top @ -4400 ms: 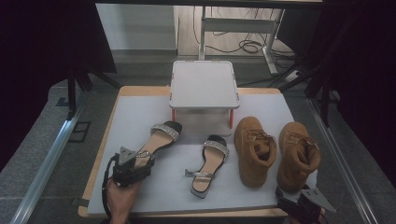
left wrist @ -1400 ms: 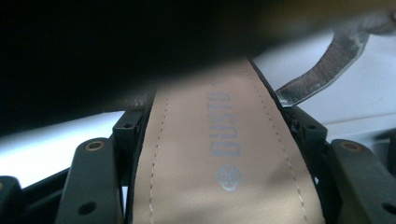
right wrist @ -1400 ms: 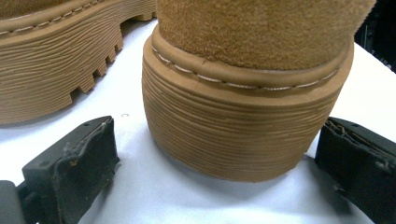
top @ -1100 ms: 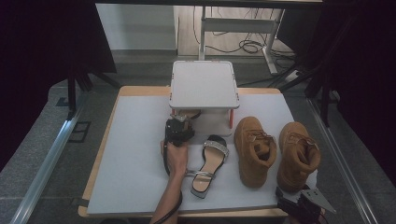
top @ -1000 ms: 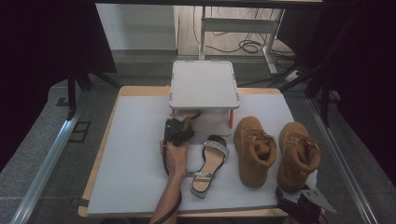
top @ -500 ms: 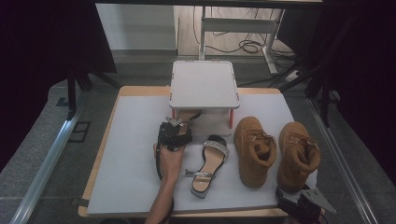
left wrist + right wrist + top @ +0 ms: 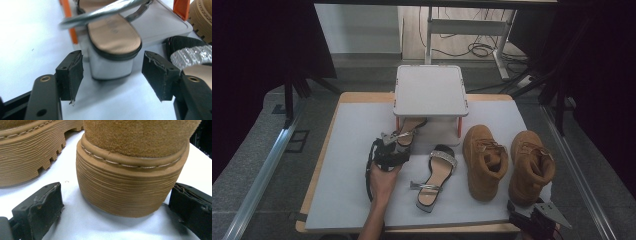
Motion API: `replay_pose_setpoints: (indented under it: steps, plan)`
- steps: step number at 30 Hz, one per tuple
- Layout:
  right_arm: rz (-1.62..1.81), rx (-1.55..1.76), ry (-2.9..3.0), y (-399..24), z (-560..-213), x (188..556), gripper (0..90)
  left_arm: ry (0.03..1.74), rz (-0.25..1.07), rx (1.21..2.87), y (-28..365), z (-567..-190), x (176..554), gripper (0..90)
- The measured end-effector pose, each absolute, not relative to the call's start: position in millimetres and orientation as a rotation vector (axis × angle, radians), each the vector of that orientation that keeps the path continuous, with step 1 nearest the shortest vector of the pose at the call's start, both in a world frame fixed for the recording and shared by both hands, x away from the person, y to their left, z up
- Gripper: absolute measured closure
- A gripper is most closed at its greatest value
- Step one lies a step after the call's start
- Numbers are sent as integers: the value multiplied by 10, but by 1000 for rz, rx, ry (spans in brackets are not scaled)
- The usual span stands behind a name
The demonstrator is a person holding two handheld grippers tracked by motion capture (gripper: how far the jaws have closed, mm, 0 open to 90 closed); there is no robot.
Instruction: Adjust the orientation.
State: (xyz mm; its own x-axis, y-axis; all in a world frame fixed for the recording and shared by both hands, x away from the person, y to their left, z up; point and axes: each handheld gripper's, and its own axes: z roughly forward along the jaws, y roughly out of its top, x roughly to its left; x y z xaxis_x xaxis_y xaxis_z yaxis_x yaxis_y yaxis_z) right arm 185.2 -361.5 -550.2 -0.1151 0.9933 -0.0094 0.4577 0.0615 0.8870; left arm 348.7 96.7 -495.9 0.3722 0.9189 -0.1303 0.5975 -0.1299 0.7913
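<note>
Sandal [image 7: 408, 131] with a silver strap lies on the white surface [image 7: 347, 150], its toe end tucked under the small raised stand [image 7: 430, 90] at the back and its heel pointing toward the person. In the left gripper view the block heel of this sandal [image 7: 111, 45] sits just beyond the tips of the left tongs [image 7: 113, 75], centred on the gap between them but not touched by either pad. The jaws stand wide apart and have just been closing slightly, with nothing pressed between them. In the high view the left tongs [image 7: 388, 150] rest just behind the sandal's heel, held by the person's left hand [image 7: 383, 180].

A second sandal [image 7: 435, 177] lies to the right of the left tongs, apart from the stand. Its glittered strap [image 7: 191, 56] appears at the right edge of the left gripper view.

Two tan boots stand side by side at the right of the surface: one boot [image 7: 484, 160] nearer the centre, the other boot [image 7: 530, 165] beside it. The right tongs [image 7: 532, 220] sit at the near right edge. In the right gripper view the right tongs [image 7: 117, 202] are spread wide on either side of a boot heel [image 7: 132, 187], with clear gaps to both pads.
</note>
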Motion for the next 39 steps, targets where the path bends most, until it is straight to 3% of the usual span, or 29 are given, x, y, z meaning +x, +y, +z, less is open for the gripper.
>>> replay_pose_setpoints:
  steps: [4,12,16,39]
  plan:
    - [998,1470,1658,-3614,-5503,1853,0,1292,497,1850,1094,-4961,3367,447]
    - [998,1470,1658,-3614,-5503,1853,0,1223,473,1891,1107,-5000,3316,792]
    - [998,1470,1658,-3614,-5503,1853,0,1194,464,1900,1056,-4996,3330,881]
    - [998,1470,1658,-3614,-5503,1852,0,1132,473,1957,684,-5005,3553,894]
